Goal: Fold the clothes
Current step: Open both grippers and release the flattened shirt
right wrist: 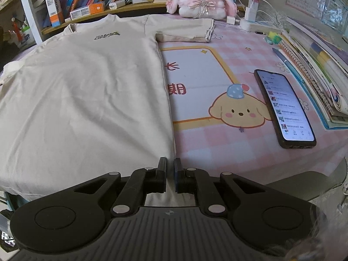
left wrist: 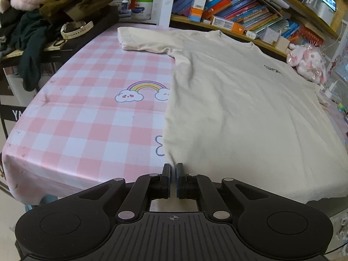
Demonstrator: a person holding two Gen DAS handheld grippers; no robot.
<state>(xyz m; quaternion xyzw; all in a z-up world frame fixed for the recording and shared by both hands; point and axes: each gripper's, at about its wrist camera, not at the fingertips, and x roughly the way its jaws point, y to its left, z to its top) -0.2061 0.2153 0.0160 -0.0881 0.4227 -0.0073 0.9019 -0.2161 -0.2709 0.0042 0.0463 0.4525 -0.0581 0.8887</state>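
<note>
the left gripper (left wrist: 173, 169) is clamped on the t-shirt (left wrist: 239, 108) hem corner at lower centre; the right gripper (right wrist: 170, 164) looks pinched on the opposite corner. bare checked tablecloth (left wrist: 87, 119) fills the left, a phone (right wrist: 282, 106) lies right of the shirt.

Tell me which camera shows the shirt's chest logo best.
The right wrist view: the chest logo faces the camera, its lettering distinct on the T-shirt. In the left wrist view the logo is a small, slanted dark smudge.
</note>
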